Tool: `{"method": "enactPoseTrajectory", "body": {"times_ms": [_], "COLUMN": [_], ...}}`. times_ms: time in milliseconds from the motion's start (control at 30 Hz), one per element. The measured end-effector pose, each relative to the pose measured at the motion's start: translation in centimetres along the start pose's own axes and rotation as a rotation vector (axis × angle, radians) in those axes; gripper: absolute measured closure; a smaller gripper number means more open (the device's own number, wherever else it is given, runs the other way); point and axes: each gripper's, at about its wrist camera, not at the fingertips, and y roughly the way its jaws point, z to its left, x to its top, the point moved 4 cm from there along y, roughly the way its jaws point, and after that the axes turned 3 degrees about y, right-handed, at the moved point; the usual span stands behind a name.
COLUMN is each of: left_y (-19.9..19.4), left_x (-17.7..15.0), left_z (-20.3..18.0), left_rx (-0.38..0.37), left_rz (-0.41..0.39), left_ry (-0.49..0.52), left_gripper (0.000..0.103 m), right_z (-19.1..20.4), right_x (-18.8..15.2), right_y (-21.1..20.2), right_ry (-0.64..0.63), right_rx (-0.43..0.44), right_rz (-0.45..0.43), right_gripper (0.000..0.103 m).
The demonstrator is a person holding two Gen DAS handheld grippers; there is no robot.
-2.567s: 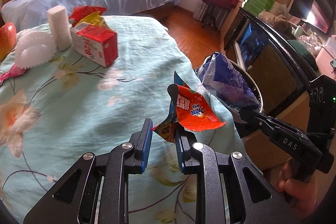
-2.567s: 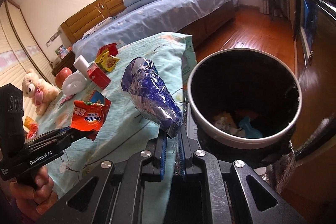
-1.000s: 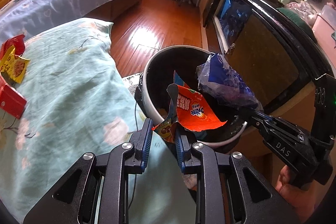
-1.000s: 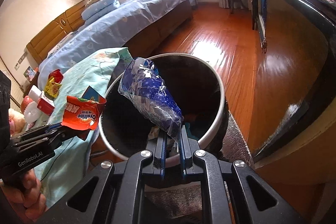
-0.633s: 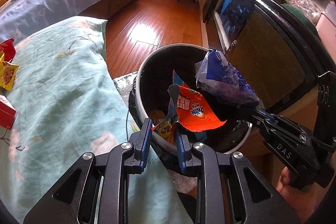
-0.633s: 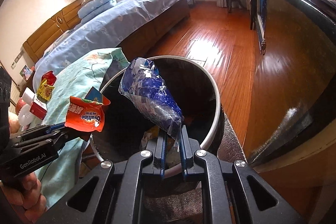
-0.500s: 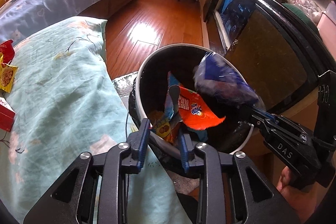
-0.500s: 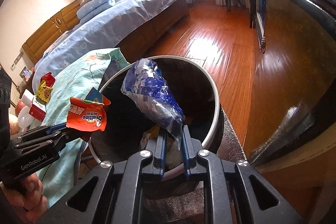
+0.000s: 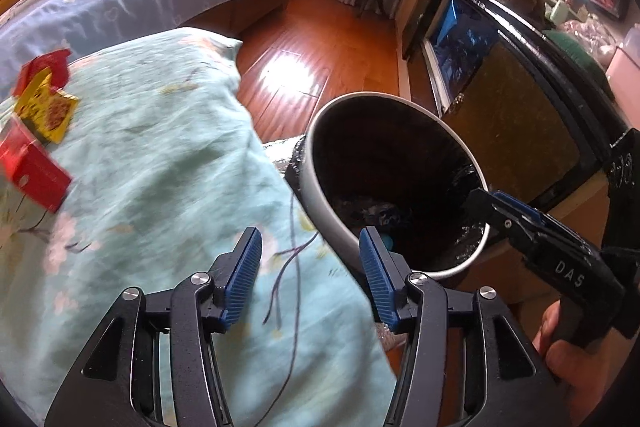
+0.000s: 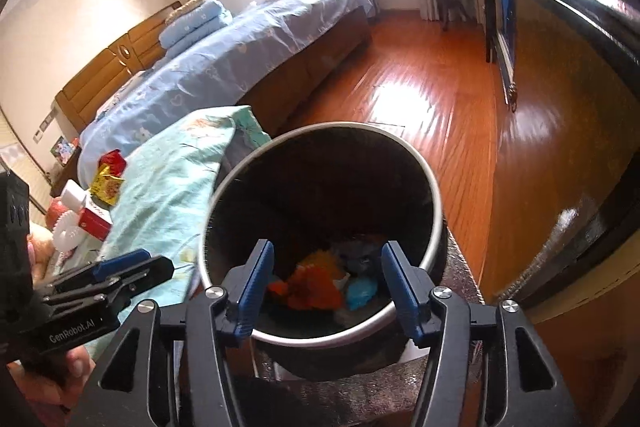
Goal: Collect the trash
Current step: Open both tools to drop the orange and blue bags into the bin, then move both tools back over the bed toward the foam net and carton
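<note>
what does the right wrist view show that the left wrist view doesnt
Only the right wrist view shows the orange wrapper and other scraps at the bottom of the bin, plus the white foam piece. Only the left wrist view shows the black glass cabinet face-on. Both show the bin, the floral cover, the red carton, and the left gripper and right gripper open, holding nothing.

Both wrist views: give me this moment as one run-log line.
left gripper: open, empty | right gripper: open, empty | bin: orange wrapper inside | bed: red carton, yellow packet remain
</note>
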Motion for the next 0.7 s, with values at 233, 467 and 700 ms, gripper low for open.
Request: {"method": "enactPoseTrajectory", "body": {"times_ms": [233,467,700], "left_y": [-3.1,-5.9,-8.3], "left_x": [-2.2,-5.3,-7.6], "left_z": [2.9,7.6,12.8], "left_rx": [0.048,0.129,0.197], "left_rz": [-0.052,-0.08,-0.102], "left_ry": [-0.05,-0.12,-0.225], "left_gripper": [0.05,0.049,0.048], "right_z": [3.0,7.5,11.8], "right_x": [-0.2,-1.8,-3.5], "right_y": [-0.7,-0.1,0.8], "right_ry": [-0.047,-0.109,-0.173], "right_rx": [0.043,0.119,0.176], "right_rz": [-0.009,0.024,0.061], "right_gripper": [0.039,0.031,0.025]}}
